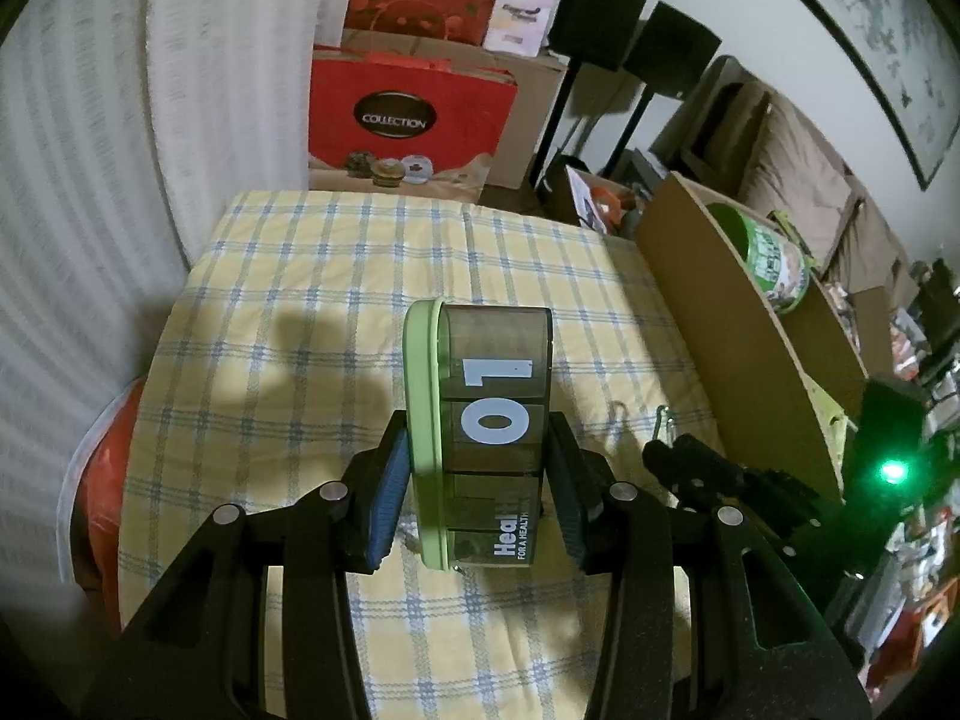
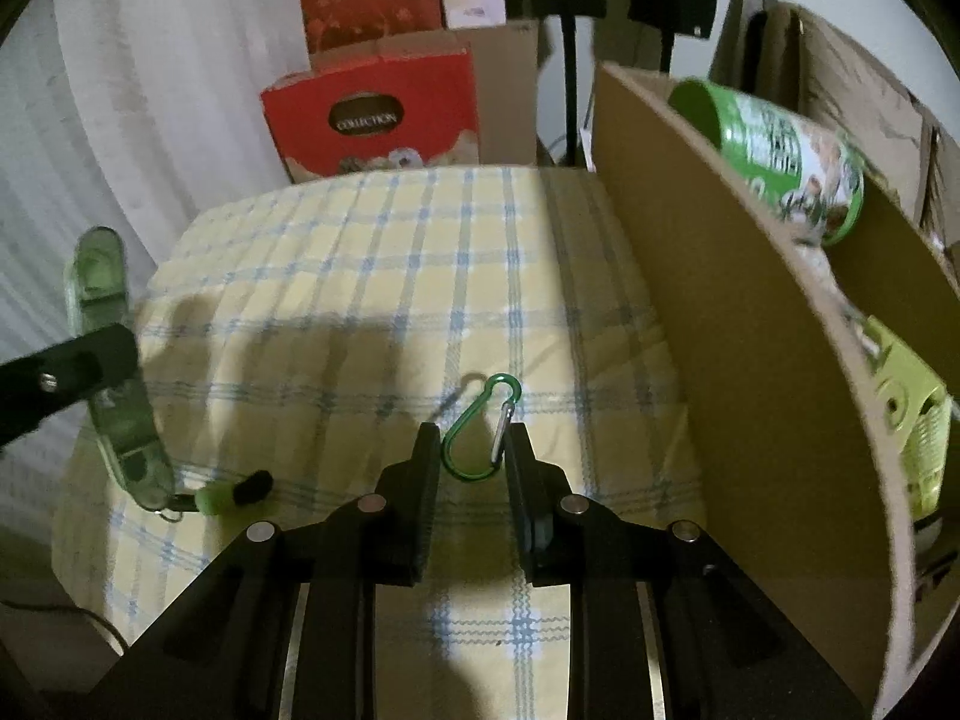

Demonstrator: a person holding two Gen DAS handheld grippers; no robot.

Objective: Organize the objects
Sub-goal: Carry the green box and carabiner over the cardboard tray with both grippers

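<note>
My left gripper (image 1: 477,435) is shut on a smoky pill box (image 1: 486,384) with a green lid and white "01" print, and holds it upright above the yellow checked cloth (image 1: 288,300). In the right wrist view the same pill box (image 2: 111,354) hangs at the far left, with a short green cord (image 2: 219,499) trailing from its lower end. My right gripper (image 2: 473,432) is shut on a green carabiner (image 2: 462,450), which juts forward from between the fingertips just above the cloth (image 2: 360,264) and casts a shadow on it.
An open cardboard box (image 2: 750,330) stands along the table's right side, holding a green can (image 2: 792,162) and a pale green perforated item (image 2: 912,420). A red "COLLECTION" box (image 1: 408,120) and speaker stands sit behind the table. A white curtain hangs at the left.
</note>
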